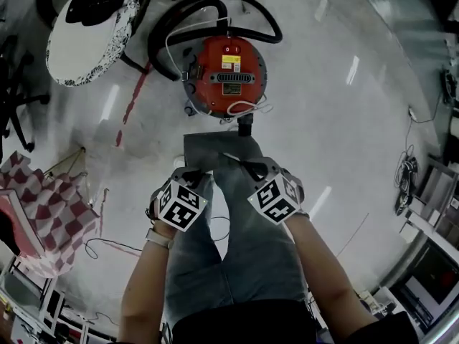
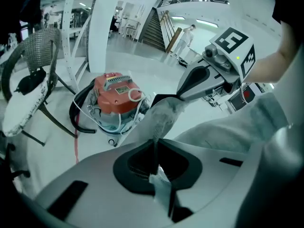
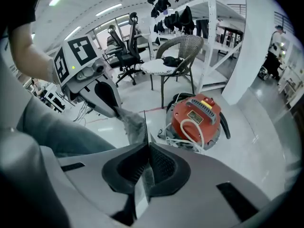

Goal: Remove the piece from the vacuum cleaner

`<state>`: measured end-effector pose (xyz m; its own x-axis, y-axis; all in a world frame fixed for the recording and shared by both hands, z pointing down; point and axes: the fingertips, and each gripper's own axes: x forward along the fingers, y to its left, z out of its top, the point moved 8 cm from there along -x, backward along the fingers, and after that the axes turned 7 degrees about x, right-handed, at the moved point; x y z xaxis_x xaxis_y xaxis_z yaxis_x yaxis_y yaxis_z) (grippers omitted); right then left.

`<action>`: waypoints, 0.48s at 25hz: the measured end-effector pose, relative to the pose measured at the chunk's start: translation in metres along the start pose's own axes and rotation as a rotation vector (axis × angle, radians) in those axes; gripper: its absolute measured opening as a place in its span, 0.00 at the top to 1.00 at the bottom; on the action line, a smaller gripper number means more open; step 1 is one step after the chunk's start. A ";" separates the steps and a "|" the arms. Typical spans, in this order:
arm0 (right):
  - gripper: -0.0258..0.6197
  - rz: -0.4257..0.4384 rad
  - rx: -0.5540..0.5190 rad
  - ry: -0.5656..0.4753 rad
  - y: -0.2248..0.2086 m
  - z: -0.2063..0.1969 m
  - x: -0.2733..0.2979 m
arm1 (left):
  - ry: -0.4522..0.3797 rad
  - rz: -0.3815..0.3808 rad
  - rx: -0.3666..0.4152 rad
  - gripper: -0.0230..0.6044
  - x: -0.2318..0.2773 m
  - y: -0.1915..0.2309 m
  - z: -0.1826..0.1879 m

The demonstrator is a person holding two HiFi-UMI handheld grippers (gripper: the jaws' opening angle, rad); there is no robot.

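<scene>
The red vacuum cleaner (image 1: 226,74) stands on the floor ahead of my knees, its white cord (image 1: 247,108) coiled on top. Between it and me I hold a flat grey fabric piece (image 1: 215,151) by its near edge, clear of the vacuum. My left gripper (image 1: 192,172) is shut on its left corner and my right gripper (image 1: 247,167) on its right corner. In the left gripper view the jaws (image 2: 155,144) pinch the crumpled grey piece (image 2: 161,115), with the vacuum (image 2: 114,96) beyond. In the right gripper view the jaws (image 3: 147,148) clamp the piece (image 3: 135,122) beside the vacuum (image 3: 197,115).
A black hose (image 1: 215,9) loops behind the vacuum. A wicker chair with a white speckled cushion (image 1: 93,24) stands at the far left. A red-and-white chequered cloth (image 1: 50,206) lies at my left, with thin cables (image 1: 107,246) on the floor. Equipment (image 1: 423,192) lines the right edge.
</scene>
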<state>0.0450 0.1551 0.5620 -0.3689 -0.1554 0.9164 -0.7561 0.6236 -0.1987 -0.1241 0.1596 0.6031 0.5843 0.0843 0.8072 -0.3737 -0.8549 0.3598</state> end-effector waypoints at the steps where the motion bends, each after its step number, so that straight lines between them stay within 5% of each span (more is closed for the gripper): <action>1: 0.91 -0.008 -0.011 -0.011 0.002 0.010 -0.009 | -0.011 0.014 0.008 0.92 -0.012 0.001 0.005; 12: 0.91 -0.039 -0.068 -0.128 0.048 0.111 -0.132 | -0.100 0.156 0.042 0.92 -0.167 -0.025 0.057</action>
<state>-0.0025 0.1209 0.3924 -0.4093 -0.2739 0.8703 -0.7345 0.6648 -0.1362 -0.1713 0.1378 0.4329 0.5912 -0.1009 0.8002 -0.4363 -0.8745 0.2121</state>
